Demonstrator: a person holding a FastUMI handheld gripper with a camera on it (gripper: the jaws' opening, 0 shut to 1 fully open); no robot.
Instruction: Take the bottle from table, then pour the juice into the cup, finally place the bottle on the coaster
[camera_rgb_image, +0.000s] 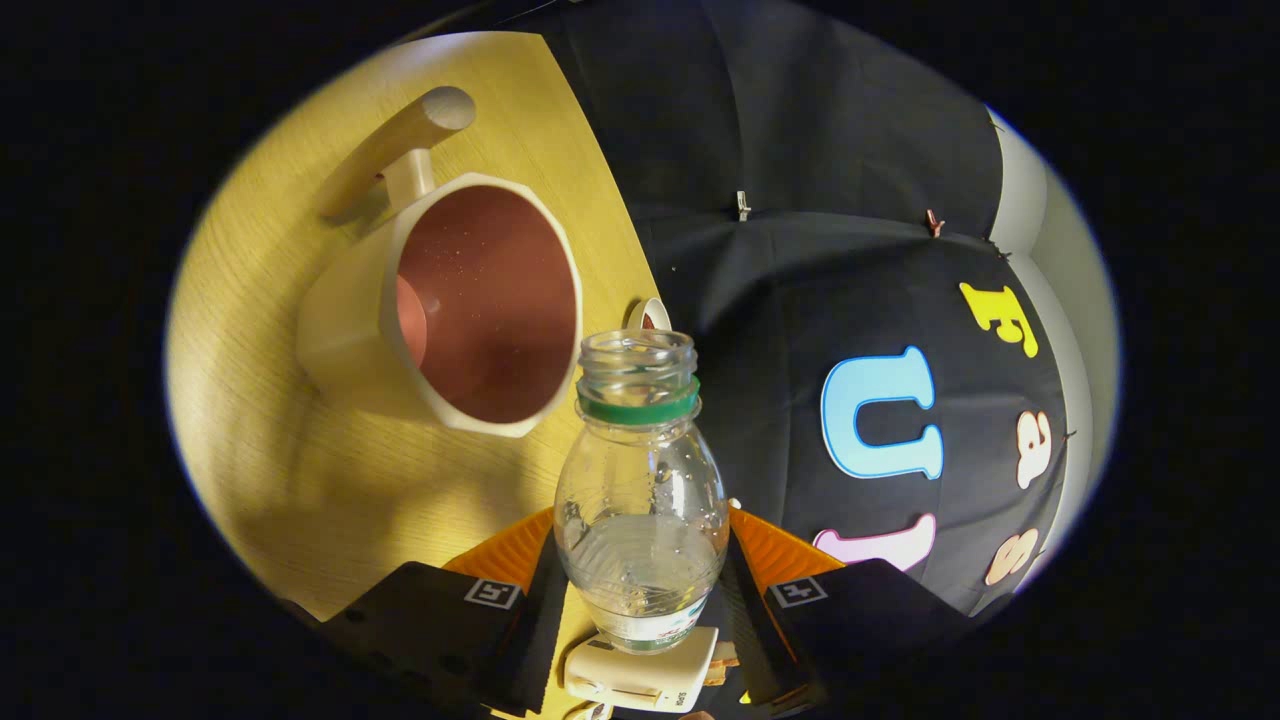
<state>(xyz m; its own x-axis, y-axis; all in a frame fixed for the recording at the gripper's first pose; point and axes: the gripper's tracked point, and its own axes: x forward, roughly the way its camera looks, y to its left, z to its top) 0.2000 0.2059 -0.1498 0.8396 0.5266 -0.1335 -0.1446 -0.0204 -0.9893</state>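
Beside the cup (455, 300), the tilted gripper (640, 590) clamps the uncapped bottle (640, 470).

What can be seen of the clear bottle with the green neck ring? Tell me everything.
The clear plastic bottle with the green neck ring is held between the gripper's two fingers, which press on its ribbed lower body from both sides. It has no cap; its mouth is open. A green band circles the neck. It looks nearly empty, with droplets on the inner wall. Its mouth points toward the cream cup with a reddish-brown inside on the wooden table.
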